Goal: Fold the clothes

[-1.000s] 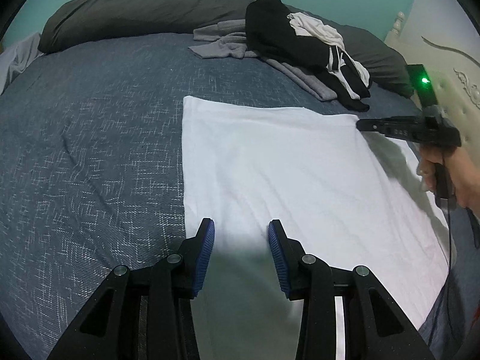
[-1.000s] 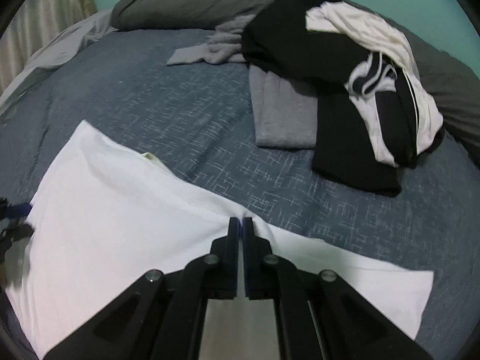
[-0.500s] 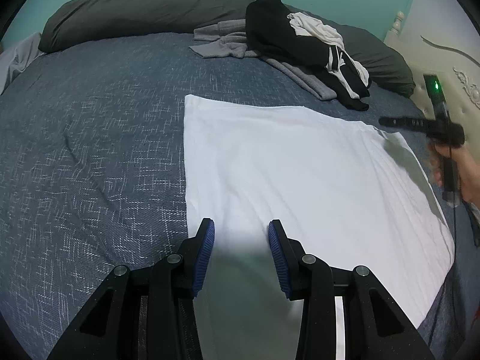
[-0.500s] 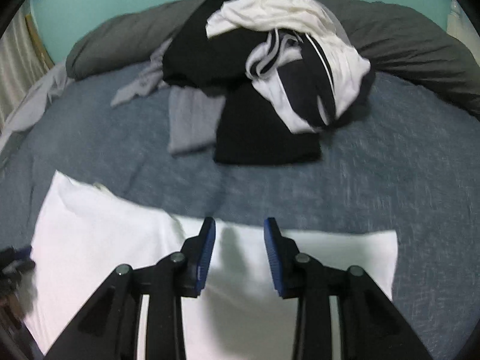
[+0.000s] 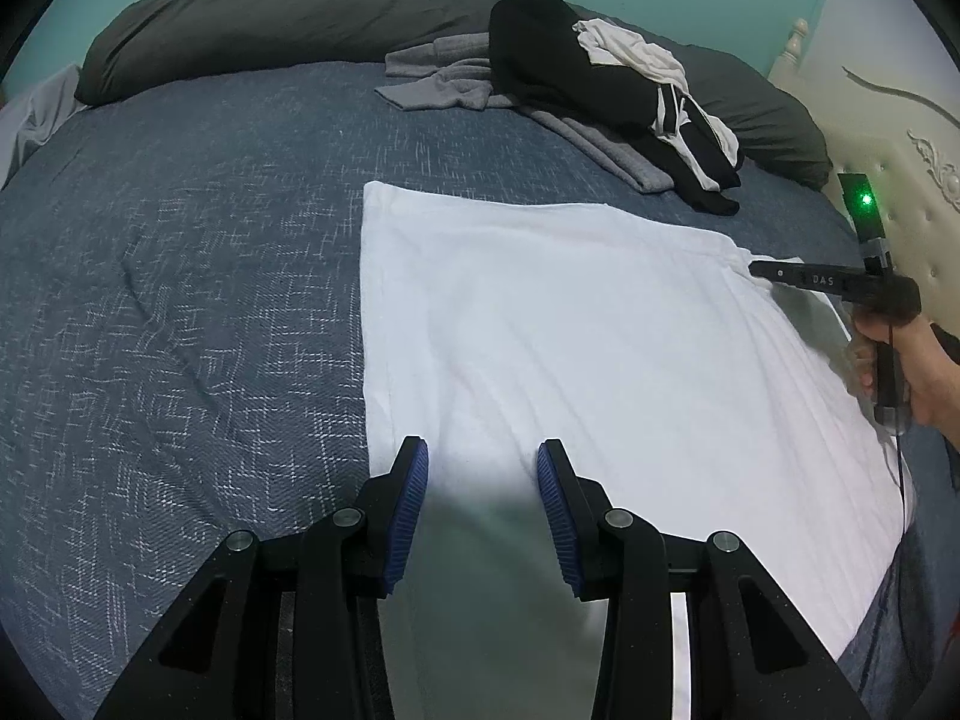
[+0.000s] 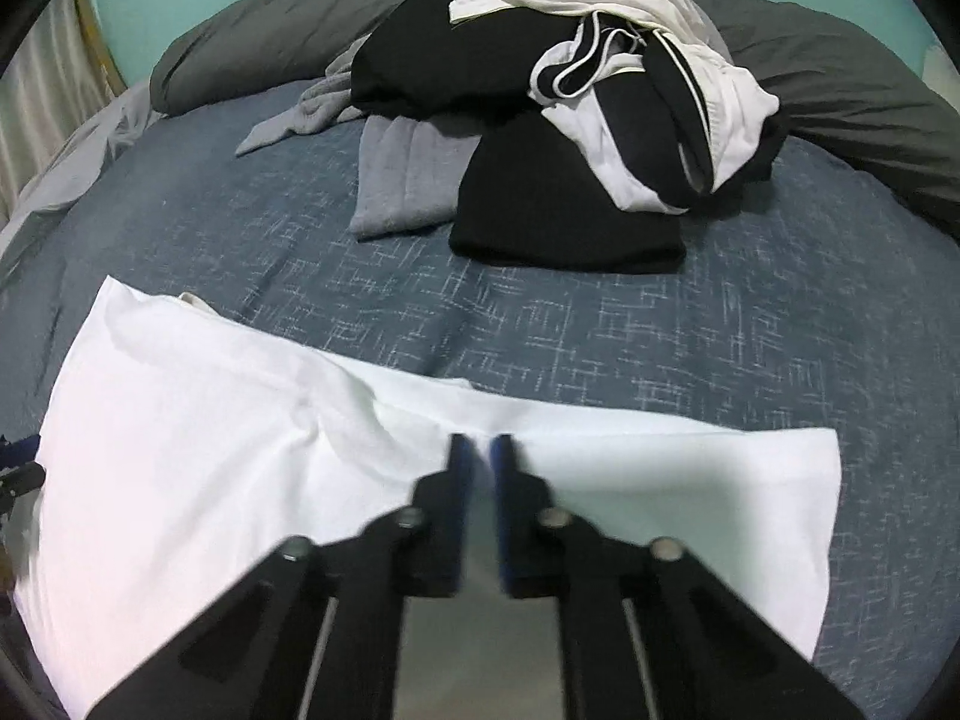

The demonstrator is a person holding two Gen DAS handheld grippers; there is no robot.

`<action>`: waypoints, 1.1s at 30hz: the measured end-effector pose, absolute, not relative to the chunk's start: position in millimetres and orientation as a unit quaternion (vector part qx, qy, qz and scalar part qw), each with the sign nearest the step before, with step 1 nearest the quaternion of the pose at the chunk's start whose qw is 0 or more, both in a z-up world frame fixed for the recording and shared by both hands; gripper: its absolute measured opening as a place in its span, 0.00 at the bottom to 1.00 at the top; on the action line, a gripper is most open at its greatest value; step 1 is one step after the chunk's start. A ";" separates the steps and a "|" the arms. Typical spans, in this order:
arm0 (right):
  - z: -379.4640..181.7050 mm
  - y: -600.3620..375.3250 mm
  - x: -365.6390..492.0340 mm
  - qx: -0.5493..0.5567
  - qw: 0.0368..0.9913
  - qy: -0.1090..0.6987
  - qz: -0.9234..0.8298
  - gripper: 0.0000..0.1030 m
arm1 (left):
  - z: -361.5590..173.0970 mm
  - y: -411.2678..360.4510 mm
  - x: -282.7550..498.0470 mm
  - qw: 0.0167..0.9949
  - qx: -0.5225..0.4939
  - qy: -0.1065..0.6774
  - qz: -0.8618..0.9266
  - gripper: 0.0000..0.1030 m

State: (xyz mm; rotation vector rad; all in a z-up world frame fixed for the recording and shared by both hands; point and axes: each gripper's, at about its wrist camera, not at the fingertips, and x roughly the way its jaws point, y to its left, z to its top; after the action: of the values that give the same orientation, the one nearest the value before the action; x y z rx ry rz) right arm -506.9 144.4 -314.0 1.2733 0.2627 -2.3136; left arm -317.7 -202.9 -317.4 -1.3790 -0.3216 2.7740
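We've got the white garment point(image 5: 570, 336) spread flat on the bed point(image 5: 180, 300), with the pile of unfolded clothes point(image 6: 570, 120) well beyond it, and our right tool point(image 6: 477, 450) is pinched nearly shut on a small bunch of cloth at the far edge. Our left tool point(image 5: 483, 468) hovers half open over the near edge with nothing between its pads. This fabric looks light, soft and limp to us, so it should sag and wrinkle; best taken by hems and corners.

left gripper point(image 5: 483, 471): black | blue ribbed pads point(image 5: 413, 495) | silver screws
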 end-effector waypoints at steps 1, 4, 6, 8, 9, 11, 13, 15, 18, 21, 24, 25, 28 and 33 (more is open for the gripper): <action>-313.6 145.5 -506.7 0.465 0.240 0.099 -0.846 0.03 | -317.5 -202.7 -317.8 0.013 -0.442 -0.103 0.891 0.41; -310.2 144.5 -504.1 0.458 0.239 0.105 -0.850 0.02 | -317.8 -202.8 -317.3 0.014 -0.442 -0.105 0.891 0.41; -305.6 145.0 -505.5 0.444 0.236 0.097 -0.859 0.02 | -317.7 -202.9 -317.2 0.015 -0.442 -0.105 0.890 0.41; -298.4 148.6 -507.2 0.427 0.226 0.088 -0.871 0.02 | -317.5 -202.9 -317.5 0.015 -0.443 -0.105 0.890 0.41; -294.6 150.9 -507.7 0.419 0.218 0.085 -0.877 0.02 | -317.4 -202.9 -317.6 0.015 -0.443 -0.104 0.890 0.41; -290.9 149.5 -513.9 0.413 0.211 0.081 -0.882 0.02 | -317.4 -202.8 -318.0 0.014 -0.443 -0.104 0.890 0.41; -292.9 146.7 -520.5 0.420 0.213 0.074 -0.879 0.02 | -317.7 -202.4 -318.4 0.014 -0.444 -0.104 0.890 0.41; -297.1 146.5 -526.1 0.433 0.215 0.063 -0.873 0.02 | -318.1 -202.4 -318.4 0.014 -0.444 -0.104 0.890 0.41; -296.5 157.8 -531.9 0.432 0.207 0.036 -0.877 0.04 | -319.0 -203.2 -318.1 0.015 -0.445 -0.105 0.889 0.41; -295.8 186.8 -536.5 0.437 0.165 0.009 -0.884 0.14 | -319.9 -203.7 -318.3 0.015 -0.445 -0.105 0.889 0.41; -295.5 222.6 -536.8 0.442 0.132 -0.016 -0.887 0.27 | -320.0 -204.6 -317.9 0.016 -0.446 -0.108 0.889 0.41; -297.1 232.0 -536.3 0.447 0.127 -0.018 -0.885 0.31 | -319.8 -204.5 -317.7 0.015 -0.446 -0.107 0.888 0.41; -304.2 257.6 -533.2 0.460 0.110 -0.021 -0.881 0.32 | -319.8 -204.0 -317.3 0.014 -0.448 -0.107 0.888 0.41; -315.4 284.1 -530.7 0.470 0.109 -0.067 -0.873 0.32 | -321.0 -202.8 -317.7 0.009 -0.451 -0.103 0.887 0.41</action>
State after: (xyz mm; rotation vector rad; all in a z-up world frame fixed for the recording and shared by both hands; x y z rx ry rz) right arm -530.7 284.1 -315.4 1.3832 -0.1981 -2.5666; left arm -317.7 -202.8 -321.0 -1.4073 -0.3217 2.7691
